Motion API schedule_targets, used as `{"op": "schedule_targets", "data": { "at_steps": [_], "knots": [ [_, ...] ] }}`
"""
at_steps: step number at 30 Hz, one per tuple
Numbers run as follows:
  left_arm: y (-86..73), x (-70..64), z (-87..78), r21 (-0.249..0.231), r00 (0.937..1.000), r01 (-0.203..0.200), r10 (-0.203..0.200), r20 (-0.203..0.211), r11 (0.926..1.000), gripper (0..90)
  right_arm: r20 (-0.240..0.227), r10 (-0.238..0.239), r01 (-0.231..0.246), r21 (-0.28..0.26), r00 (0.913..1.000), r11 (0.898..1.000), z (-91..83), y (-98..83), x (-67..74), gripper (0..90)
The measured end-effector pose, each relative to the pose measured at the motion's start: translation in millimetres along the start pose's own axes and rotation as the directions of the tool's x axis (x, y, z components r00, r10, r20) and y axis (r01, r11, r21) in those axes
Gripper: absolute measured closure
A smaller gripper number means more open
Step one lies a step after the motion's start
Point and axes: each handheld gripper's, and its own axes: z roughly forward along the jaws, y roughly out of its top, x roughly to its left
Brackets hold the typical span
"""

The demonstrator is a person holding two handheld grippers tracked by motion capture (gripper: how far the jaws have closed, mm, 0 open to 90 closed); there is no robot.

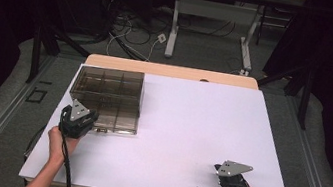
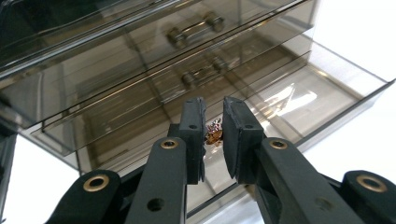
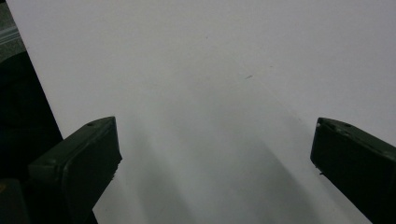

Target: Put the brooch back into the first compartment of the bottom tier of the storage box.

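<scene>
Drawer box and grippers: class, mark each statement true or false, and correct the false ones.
1. The bottom drawer of the box is pulled out. True.
2. The left gripper has a small shiny object between its jaws. True.
3. The right gripper is shut on a handle. False: its jaws stand wide apart over bare white table, with nothing between them.
4. The box stands at the table's right edge. False: in the high view it stands near the far left corner.
5. The upper drawers carry metal handles. True.
6. The right gripper rests inside the drawer. False: it is at the near right of the table, far from the box.
</scene>
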Motion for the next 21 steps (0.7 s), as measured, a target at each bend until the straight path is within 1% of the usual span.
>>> {"op": "schedule_targets", "data": {
  "at_steps": [4, 8, 14, 16, 21],
  "knots": [
    [-2.4, 4.3, 2.0, 0.02, 0.9998, 0.012, -0.012, -0.017, 0.9997, 78.0, -0.001, -0.001, 0.001, 0.0, 1.0, 1.0, 0.0, 0.0, -0.1, 0.9],
    [-5.4, 7.7, 5.1, 0.035, 0.9992, 0.035, -0.034, -0.023, 0.9988, 78.0, 0.002, -0.003, 0.003, 0.001, 1.0, 1.0, -0.1, 0.1, 0.0, 0.9],
    [-7.4, 10.5, 7.7, 0.061, 0.9985, 0.044, -0.042, -0.034, 0.9972, 78.0, -0.001, 0.0, 0.0, 0.001, 1.0, 1.0, 0.2, 0.1, 0.4, 0.9],
    [-8.5, 11.5, 8.5, 0.059, 0.998, 0.053, -0.051, -0.038, 0.9969, 78.0, 0.0, -0.001, 0.001, 0.0, 1.0, 1.0, -0.1, 0.2, 0.7, 0.9],
    [-8.5, 12.2, 8.6, 0.072, 0.9979, 0.054, -0.051, -0.04, 0.996, 77.9, -0.001, -0.004, 0.004, 0.0, 1.0, 1.0, -0.2, 0.4, 0.9, 0.8]
  ]
}}
